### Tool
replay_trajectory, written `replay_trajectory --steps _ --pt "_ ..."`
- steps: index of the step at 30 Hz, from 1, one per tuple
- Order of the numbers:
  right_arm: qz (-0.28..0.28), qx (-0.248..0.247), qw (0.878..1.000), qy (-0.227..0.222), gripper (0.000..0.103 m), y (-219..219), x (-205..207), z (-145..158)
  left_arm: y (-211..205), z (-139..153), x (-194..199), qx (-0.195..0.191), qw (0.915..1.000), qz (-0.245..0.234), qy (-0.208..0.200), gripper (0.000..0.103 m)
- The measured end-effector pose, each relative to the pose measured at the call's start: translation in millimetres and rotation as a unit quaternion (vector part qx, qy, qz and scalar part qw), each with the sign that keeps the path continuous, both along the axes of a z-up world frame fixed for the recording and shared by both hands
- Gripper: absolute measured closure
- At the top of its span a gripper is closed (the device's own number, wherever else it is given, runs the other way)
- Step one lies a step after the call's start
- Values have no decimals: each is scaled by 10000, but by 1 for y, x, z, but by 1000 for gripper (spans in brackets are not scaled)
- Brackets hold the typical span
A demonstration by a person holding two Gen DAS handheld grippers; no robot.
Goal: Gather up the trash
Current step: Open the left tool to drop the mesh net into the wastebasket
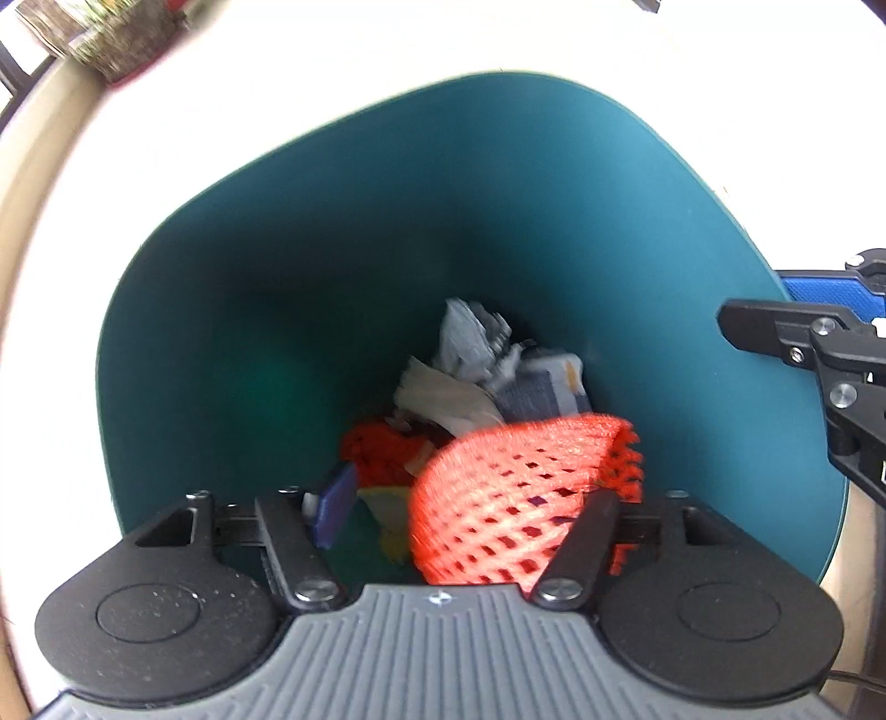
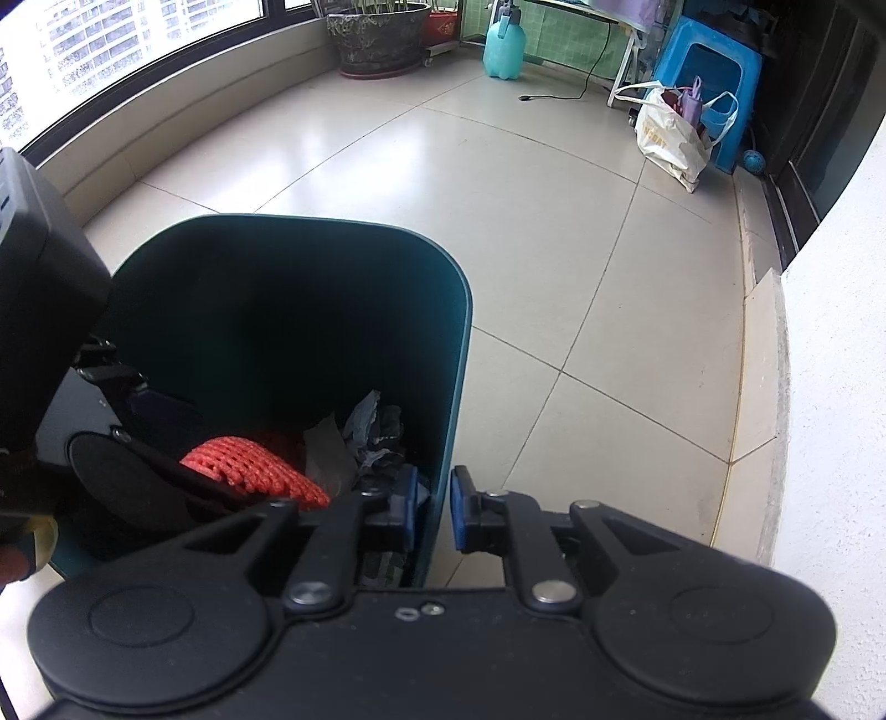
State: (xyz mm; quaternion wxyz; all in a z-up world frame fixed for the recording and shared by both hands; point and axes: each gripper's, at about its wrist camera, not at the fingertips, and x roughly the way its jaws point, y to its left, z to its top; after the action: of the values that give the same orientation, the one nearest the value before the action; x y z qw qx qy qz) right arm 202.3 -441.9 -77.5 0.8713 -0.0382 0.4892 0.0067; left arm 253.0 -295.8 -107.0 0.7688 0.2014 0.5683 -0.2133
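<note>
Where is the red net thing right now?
The red foam net is inside the teal bin, between the left gripper's open fingers, above crumpled paper; the right wrist view shows it low on the left.

The floor (image 2: 554,232) is laid with large pale glossy tiles, split by thin dark joints, and it reflects the window light. A teal bin (image 2: 354,277) stands on it near the camera, upright, its mouth open. Along the far edge, beside the low sill under the window, a big dark plant pot (image 2: 379,41) sits on the tiles, and a light turquoise jug (image 2: 504,50) stands just right of it. A black cable (image 2: 559,97) trails across the tiles nearby. Further right a blue plastic stool (image 2: 714,66) stands against the wall, with a white carrier bag (image 2: 673,138) slumped on the floor in front of it and a small blue ball (image 2: 754,162) beside its leg.
</note>
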Motion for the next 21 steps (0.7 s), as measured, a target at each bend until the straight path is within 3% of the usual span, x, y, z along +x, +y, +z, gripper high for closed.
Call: replay_trajectory --steps 7,16,18,21 --pt "-181 77 9995 -250 84 -6 -23 27 12 25 -10 -265 9996 114 -64 35" --pt "-343 369 9964 -686 56 -6 -68 77 29 34 -22 -645 9973 345 -52 26" --pt "-426 510 9948 -777 40 -8 -80 89 33 35 -25 -714 9966 411 -45 23" --pt "-574 707 9915 -927 28 -12 -97 106 37 37 -30 -686 9967 442 -28 21"
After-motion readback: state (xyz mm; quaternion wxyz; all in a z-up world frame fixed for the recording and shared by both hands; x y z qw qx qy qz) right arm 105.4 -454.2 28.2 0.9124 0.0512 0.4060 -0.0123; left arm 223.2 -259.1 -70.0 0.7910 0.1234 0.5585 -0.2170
